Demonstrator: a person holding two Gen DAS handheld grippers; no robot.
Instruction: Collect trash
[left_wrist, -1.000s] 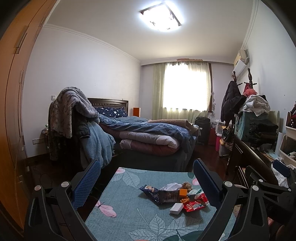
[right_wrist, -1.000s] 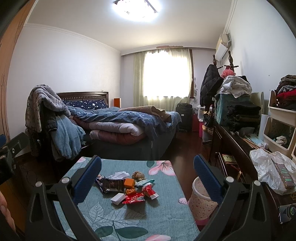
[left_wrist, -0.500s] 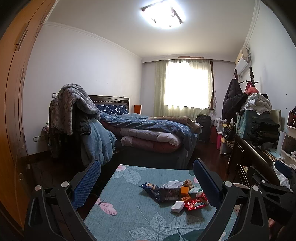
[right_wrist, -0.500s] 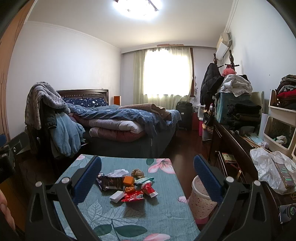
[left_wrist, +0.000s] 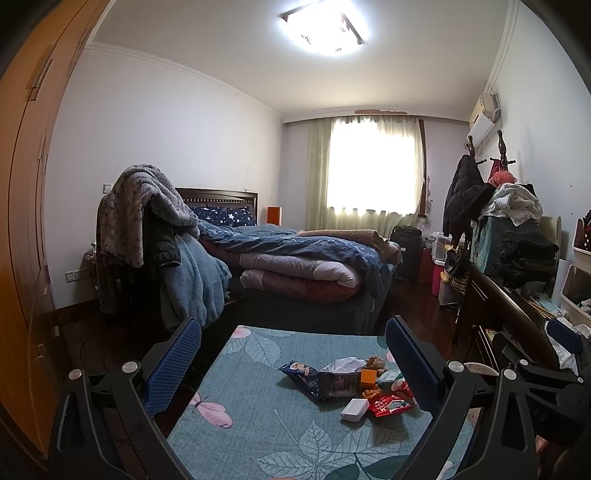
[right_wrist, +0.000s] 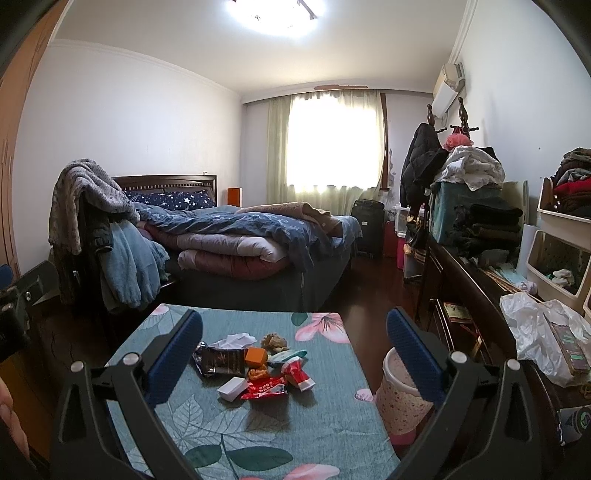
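We hold the left hand-held gripper (left_wrist: 293, 363) and the right hand-held gripper (right_wrist: 294, 349) spread wide and empty above the table (right_wrist: 325, 424). We judge nothing collected yet: the trash pile (right_wrist: 255, 365) lies mid-table, untouched, with the patterned bin (right_wrist: 400, 397) just beside the table's right edge.

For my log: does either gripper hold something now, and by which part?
Nothing is held. The left gripper and right gripper are both open, above the teal floral tablecloth.
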